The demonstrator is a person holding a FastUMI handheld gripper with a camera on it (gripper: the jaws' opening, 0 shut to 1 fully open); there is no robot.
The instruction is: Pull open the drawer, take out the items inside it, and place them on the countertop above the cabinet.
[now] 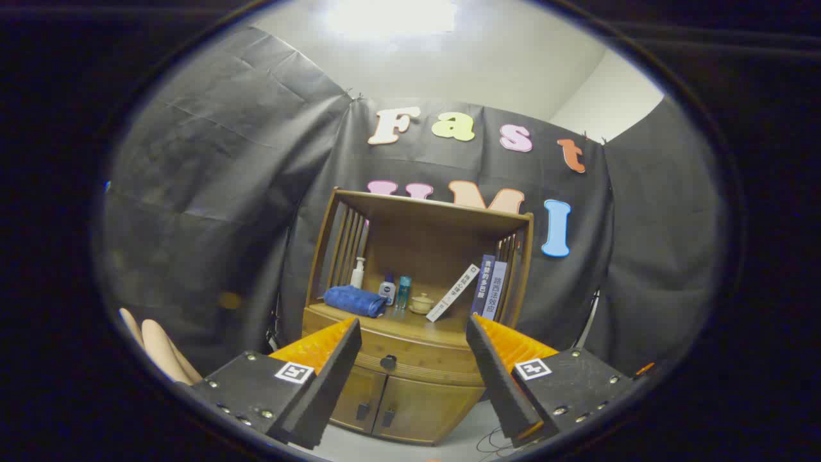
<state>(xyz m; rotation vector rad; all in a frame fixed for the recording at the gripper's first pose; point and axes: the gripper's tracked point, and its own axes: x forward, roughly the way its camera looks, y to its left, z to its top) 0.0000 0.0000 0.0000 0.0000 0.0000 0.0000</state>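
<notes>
A wooden cabinet (410, 391) stands ahead against the booth wall, with a shelf hutch on top. Its drawer (410, 359) is closed, and a dark round knob (388, 362) sits at the drawer's middle, between my fingers and well beyond them. My gripper (414, 333) is open, with nothing between its fingers, some way short of the cabinet. The countertop (417, 326) above the drawer carries a folded blue towel (355, 300), a white pump bottle (358, 273), two small bottles (394, 290), a small lidded pot (421, 303) and three books (478, 289), one leaning.
Below the drawer are two cupboard doors (397, 404) with dark handles. A hand (157, 350) shows beside my left finger. Cables (497, 443) lie on the pale floor by the cabinet's right foot. Black cloth walls close in both sides.
</notes>
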